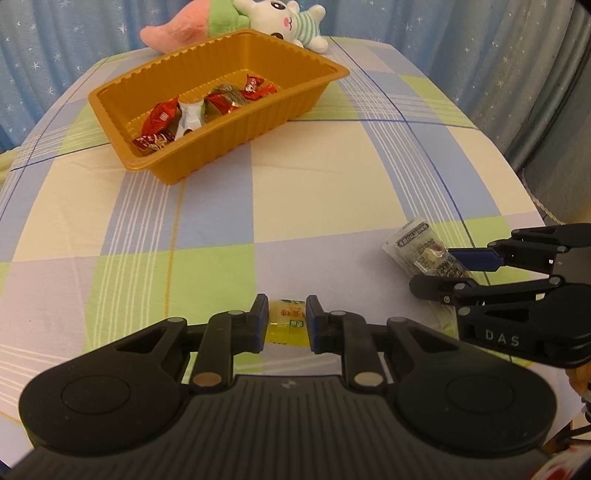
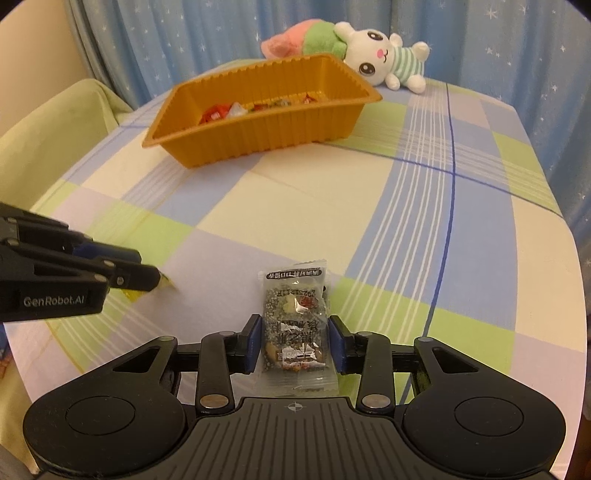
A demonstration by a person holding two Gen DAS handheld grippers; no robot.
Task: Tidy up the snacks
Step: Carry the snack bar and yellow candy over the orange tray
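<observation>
The desk (image 2: 369,229) under me wears a soft checked cloth of cream, pale green and lilac-blue squares with thin white and blue stripes. Behind it hangs a blue curtain (image 2: 184,33) dotted with small white stars. In the upper middle of both views sits a ribbed, ochre plastic tray (image 1: 258,122), rectangular with a flared rim, holding crinkly red and silver wrapped snacks (image 1: 192,116). Just behind it lie two plush toys: a white rabbit (image 2: 384,55) in green stripes and a pink-and-green one (image 2: 295,40). Nothing stands between the tray and me. My right gripper (image 2: 295,343) brackets a clear, speckled snack packet (image 2: 295,325) lying flat at lower centre; I cannot tell whether its pads touch. My left gripper (image 1: 287,319) pinches a small glossy yellow packet (image 1: 287,317) on the cloth.
</observation>
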